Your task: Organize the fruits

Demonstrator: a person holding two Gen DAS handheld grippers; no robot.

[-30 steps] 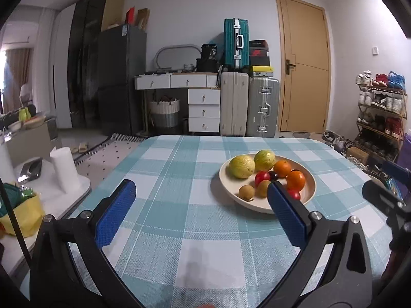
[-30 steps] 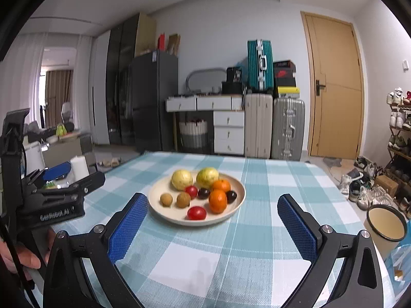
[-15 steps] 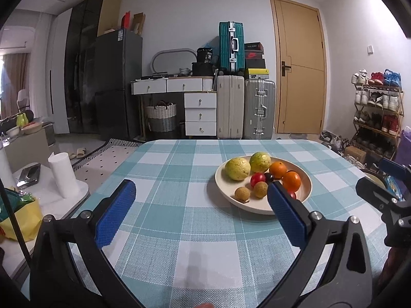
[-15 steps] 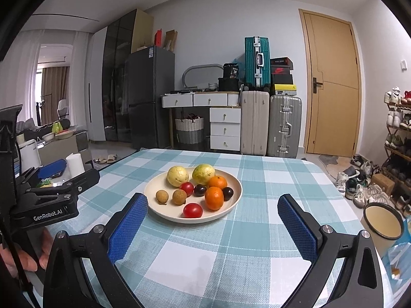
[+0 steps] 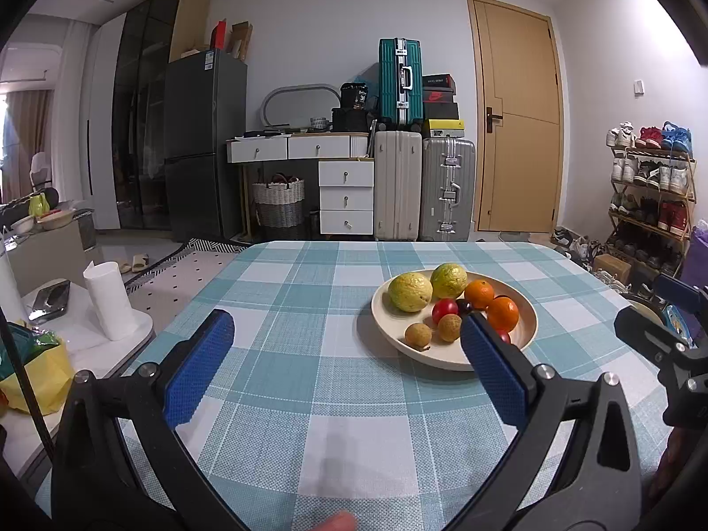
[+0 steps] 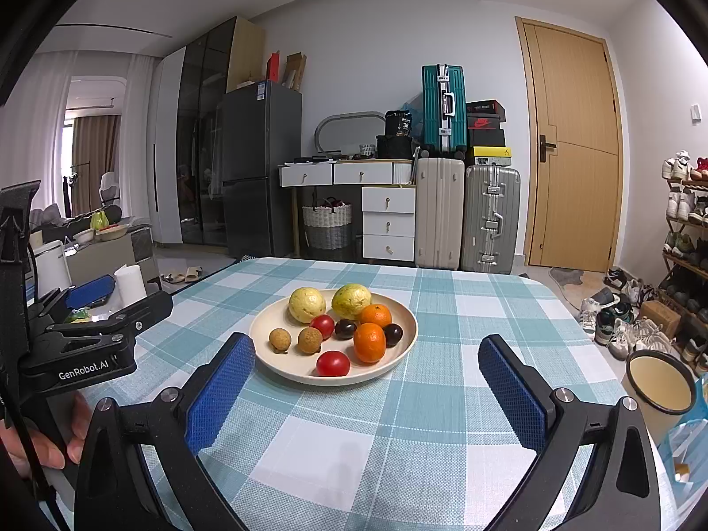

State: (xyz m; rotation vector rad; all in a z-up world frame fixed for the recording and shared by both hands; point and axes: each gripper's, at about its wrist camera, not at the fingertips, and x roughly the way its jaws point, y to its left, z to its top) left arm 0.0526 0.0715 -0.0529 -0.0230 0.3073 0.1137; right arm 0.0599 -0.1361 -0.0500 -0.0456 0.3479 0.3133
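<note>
While both blue-padded grippers, left gripper (image 5: pixel 345 367) and right gripper (image 6: pixel 367 387), hang wide and empty, I'd approach the cream round plate (image 6: pixel 265 345) squarely, taking the glossy red tomato (image 6: pixel 332 363) at its six o'clock.

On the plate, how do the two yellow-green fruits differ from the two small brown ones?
The yellow-green fruits are far larger and sit at the far side of the plate; the small brown fruits sit nearer the camera, toward its left. The yellow-green ones look pale and dimpled, the brown ones dull tan. Both pairs are round and sit side by side.
</note>
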